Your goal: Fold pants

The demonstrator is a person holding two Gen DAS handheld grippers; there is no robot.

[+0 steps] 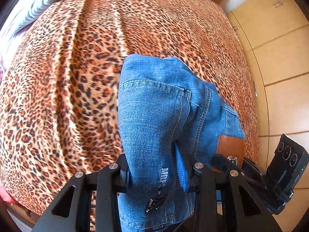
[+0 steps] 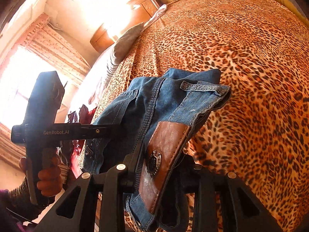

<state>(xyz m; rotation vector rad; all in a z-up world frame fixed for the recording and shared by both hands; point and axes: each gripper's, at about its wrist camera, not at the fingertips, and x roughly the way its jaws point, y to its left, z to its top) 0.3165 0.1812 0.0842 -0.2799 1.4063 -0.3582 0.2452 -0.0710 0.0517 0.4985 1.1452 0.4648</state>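
Observation:
A pair of blue jeans [image 1: 154,116] is bunched up and held above a leopard-print bed. My left gripper [image 1: 156,174] is shut on the denim near a back pocket. My right gripper [image 2: 160,170] is shut on the waistband at the brown leather patch [image 2: 164,154]. The jeans also show in the right wrist view [image 2: 154,104], with a belt loop at the top. The patch shows in the left wrist view [image 1: 229,148] beside the right gripper [image 1: 227,162]. The left gripper's body [image 2: 44,116] shows in the right wrist view, held by a hand.
The leopard-print bedspread [image 1: 77,77] covers the whole bed. Grey pillows [image 1: 34,3] lie at the far end. A tiled floor [image 1: 280,58] runs along the bed's right side. A wooden headboard [image 2: 143,7] and a bright curtained window [image 2: 23,73] stand at the left.

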